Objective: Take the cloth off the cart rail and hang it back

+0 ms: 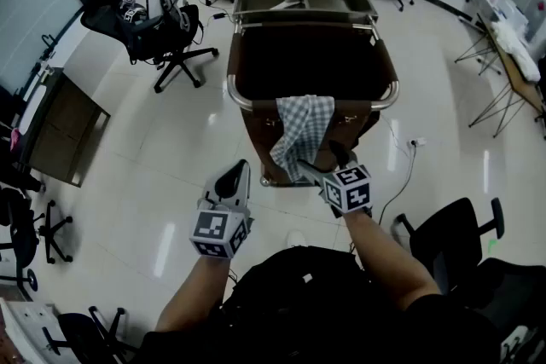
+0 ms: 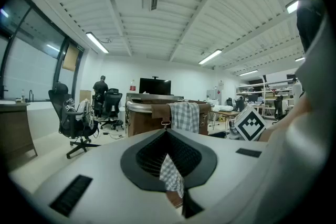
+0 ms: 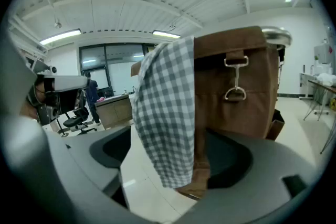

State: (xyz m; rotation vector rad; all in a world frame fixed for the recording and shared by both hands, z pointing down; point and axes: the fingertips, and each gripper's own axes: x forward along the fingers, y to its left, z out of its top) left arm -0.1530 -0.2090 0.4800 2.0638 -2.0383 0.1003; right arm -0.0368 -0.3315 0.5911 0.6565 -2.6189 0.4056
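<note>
Down at the cart rail (image 1: 241, 101), the checked cloth (image 3: 167, 113) hangs lengthwise between the right gripper's (image 1: 317, 159) wide-open jaws, unpinched, while the left gripper (image 1: 237, 176), closed and empty, waits farther back

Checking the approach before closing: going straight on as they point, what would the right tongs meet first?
The grey-and-white checked cloth hanging on the metal cart rail: it hangs between the open right tongs. The brown cart side seems close behind, though depth is unclear.

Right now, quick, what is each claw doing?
Left claw: closed, holding nothing.
Right claw: open, checked cloth hangs between its sides, not pinched.
</note>
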